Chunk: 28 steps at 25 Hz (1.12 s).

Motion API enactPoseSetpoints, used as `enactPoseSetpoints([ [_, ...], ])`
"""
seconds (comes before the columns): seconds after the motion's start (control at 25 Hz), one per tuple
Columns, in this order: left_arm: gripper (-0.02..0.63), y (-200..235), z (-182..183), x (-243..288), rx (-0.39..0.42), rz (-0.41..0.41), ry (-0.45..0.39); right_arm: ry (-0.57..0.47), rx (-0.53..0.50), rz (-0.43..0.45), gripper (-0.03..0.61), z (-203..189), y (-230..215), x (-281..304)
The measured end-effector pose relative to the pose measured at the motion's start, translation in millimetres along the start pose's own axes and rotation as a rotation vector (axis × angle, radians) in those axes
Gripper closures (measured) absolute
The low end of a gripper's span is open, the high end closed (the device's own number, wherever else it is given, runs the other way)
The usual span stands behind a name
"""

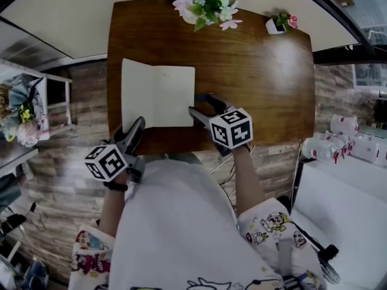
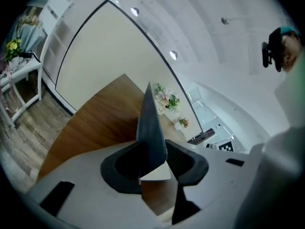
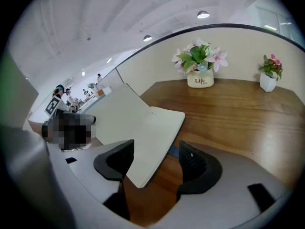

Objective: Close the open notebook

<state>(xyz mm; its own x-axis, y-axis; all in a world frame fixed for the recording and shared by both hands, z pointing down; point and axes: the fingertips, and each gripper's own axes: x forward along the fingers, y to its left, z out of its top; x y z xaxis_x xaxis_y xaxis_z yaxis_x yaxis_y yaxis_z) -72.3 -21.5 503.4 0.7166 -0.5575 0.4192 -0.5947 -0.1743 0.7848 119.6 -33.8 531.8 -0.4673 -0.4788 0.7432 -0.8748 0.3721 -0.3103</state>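
- The notebook (image 1: 158, 95) lies on the table (image 1: 266, 71) at about 9 o'clock from its middle, with a cream page facing up.
- Its dark cover (image 2: 150, 123) seems to stand near upright. It shows edge-on between the jaws of your left hand-held gripper (image 2: 152, 163), which look slack round it rather than clamped.
- With so loose a hold, the cover could tip out toward 9 o'clock and drop flat open instead of falling toward 3 o'clock over the page.
- Your right hand-held gripper (image 3: 155, 163) is open and holds nothing. Its jaws stand either side of the notebook's corner at about 4 o'clock, not pressing it.
- If you leave it there, the cover may land on those jaws and the notebook will sit ajar.
- Nothing pins the notebook, so a sideways shove could slide it over the smooth wood toward the near edge at 6 o'clock.
- The flower pot (image 1: 202, 2) at 12 o'clock is well apart, so I see little risk there.
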Motion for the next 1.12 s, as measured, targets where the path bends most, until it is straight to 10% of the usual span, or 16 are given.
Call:
enactPoseSetpoints([
  [1.12,0.417,-57,-25,25,0.349,0.004,0.133,-0.108,0.127,-0.039,0.290,-20,-11,-46],
])
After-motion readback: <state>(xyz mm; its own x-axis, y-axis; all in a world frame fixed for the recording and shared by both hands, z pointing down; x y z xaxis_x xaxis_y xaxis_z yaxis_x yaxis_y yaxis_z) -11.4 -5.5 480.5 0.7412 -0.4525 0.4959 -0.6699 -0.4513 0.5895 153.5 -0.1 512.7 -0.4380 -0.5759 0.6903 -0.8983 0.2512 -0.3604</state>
